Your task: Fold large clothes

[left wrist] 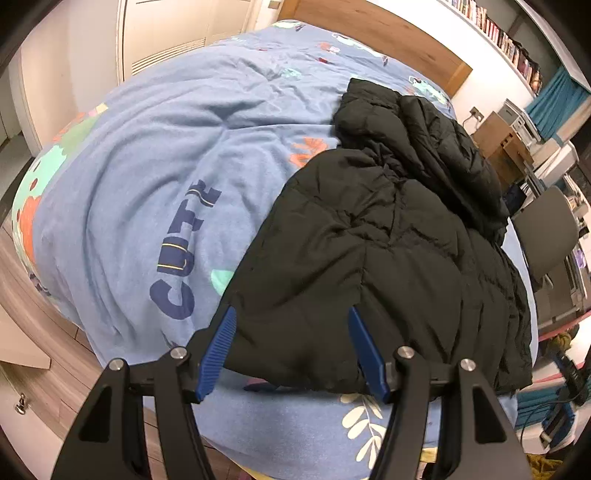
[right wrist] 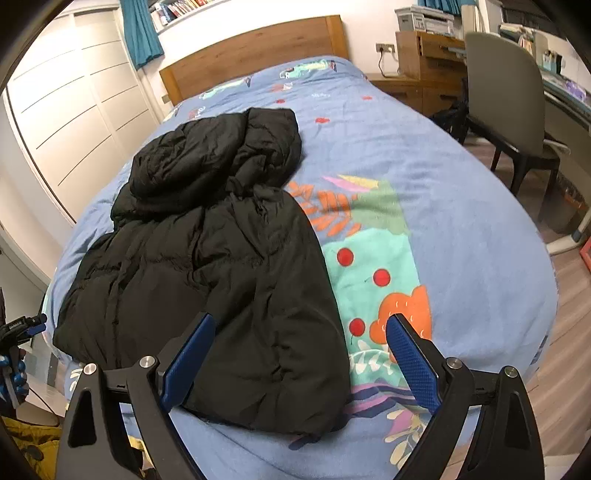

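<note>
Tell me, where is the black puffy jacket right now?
The black puffer jacket lies on the blue bedspread near the bed's foot, hood toward the wooden headboard; left of centre in the right wrist view.

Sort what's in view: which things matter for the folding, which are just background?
Job:
black puffer jacket
left gripper, open
right gripper, open
blue bedspread, the work surface

Background:
grey chair
printer
wooden headboard
wardrobe doors

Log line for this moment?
stage: approach | black jacket: partly folded on bed | left hand-held gripper: open, empty | right hand-held gripper: open, empty
</note>
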Demonstrator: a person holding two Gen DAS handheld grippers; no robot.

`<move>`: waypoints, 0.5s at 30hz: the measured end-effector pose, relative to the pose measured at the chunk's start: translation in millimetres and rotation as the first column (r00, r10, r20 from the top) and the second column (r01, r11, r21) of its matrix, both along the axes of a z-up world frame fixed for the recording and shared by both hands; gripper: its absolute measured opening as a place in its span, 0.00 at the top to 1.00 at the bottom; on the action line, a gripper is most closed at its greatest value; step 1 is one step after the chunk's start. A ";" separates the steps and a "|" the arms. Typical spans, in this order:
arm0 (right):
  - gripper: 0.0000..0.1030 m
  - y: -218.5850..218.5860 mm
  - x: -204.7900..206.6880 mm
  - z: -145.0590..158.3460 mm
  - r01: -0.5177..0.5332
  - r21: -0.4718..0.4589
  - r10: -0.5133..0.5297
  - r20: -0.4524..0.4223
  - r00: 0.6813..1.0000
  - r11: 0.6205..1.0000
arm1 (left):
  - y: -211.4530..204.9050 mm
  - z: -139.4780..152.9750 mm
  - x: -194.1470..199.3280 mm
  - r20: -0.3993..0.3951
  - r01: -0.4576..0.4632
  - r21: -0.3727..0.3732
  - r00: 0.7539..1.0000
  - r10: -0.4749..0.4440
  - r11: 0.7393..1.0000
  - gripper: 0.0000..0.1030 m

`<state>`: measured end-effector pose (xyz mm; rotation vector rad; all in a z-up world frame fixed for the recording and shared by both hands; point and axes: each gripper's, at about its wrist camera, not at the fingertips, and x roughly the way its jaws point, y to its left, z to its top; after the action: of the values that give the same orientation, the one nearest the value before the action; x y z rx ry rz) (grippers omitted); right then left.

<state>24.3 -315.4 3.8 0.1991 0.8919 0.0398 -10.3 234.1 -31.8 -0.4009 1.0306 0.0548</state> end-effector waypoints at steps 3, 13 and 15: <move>0.09 -1.7 3.4 -8.1 0.003 0.018 -0.002 -0.020 1.000 1.000 | 6.0 -4.7 4.0 -0.016 -0.017 -0.007 1.000 0.017 1.000 0.40; 0.08 5.9 20.9 -40.1 -0.003 0.030 0.006 -0.123 0.992 1.000 | 33.0 -34.4 20.7 -0.034 -0.038 -0.082 0.999 0.036 0.996 0.40; 0.08 8.5 25.6 -45.2 -0.008 0.029 0.012 -0.141 0.990 1.000 | 36.1 -40.9 26.1 -0.035 -0.024 -0.093 0.999 0.021 0.995 0.40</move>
<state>49.8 -306.9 -41.4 0.2261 1.0344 0.0486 15.9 270.2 -72.7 -0.4983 1.0648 0.0337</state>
